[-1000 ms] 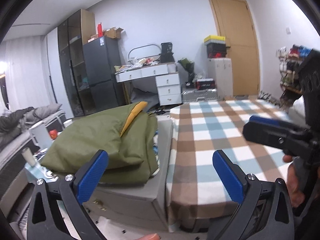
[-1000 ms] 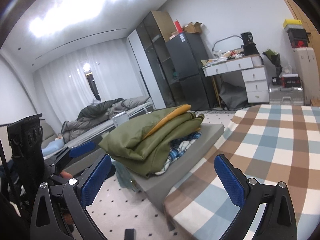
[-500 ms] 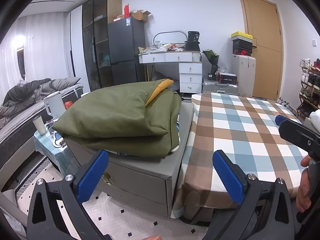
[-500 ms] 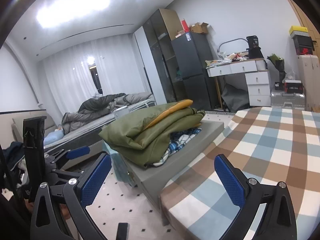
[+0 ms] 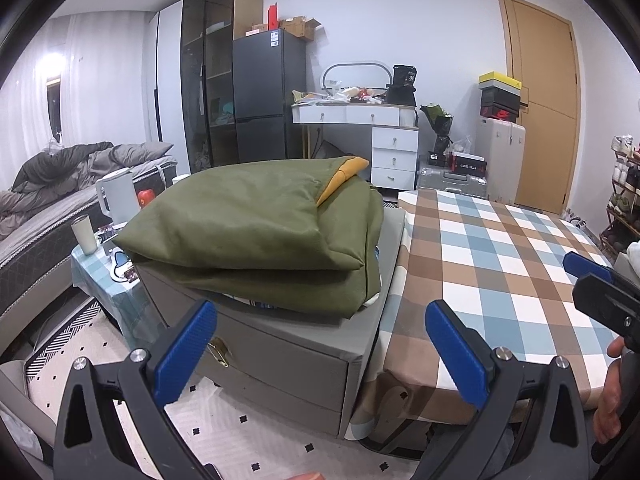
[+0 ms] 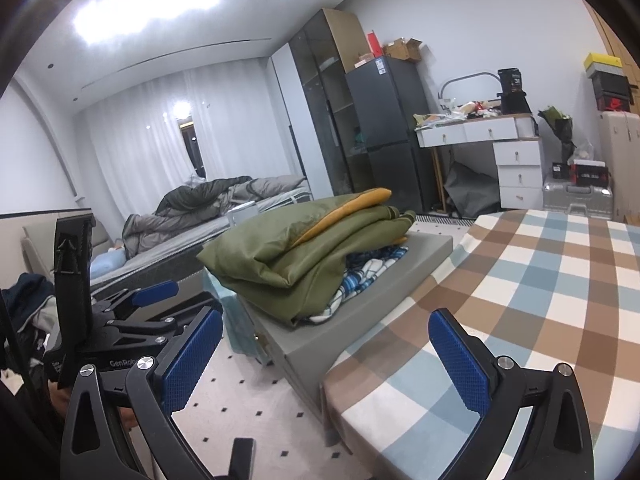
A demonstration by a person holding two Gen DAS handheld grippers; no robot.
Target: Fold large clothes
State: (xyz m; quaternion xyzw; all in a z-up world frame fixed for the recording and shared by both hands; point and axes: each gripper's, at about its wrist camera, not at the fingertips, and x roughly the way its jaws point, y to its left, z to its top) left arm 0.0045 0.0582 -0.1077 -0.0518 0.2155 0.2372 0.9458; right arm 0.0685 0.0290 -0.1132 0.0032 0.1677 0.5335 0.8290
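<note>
Compared with a second ago, the left wrist view has swung leftward and levelled: the folded olive-green garment now fills the centre of that view instead of sitting low at the left, and more of the grey bed and the white kettle has come into sight, while the right wrist view has barely shifted. The left hand-held gripper hangs with its blue pads spread wide and nothing between them, just short of the grey cabinet that carries the garment. The garment lies folded in a thick stack with a mustard lining showing at its far edge; under it a blue-and-white checked cloth peeks out, mostly covered, so its shape cannot be told. The right hand-held gripper is likewise wide apart and empty, poised over the near corner of the table, whose brown, blue and white checked cover lies bare. In the left wrist view only one blue tip and part of the black body of the right hand-held gripper show at the right edge, along with a few fingers of the person. Behind stand a dark fridge, a cluttered white dresser and a wooden door.
</note>
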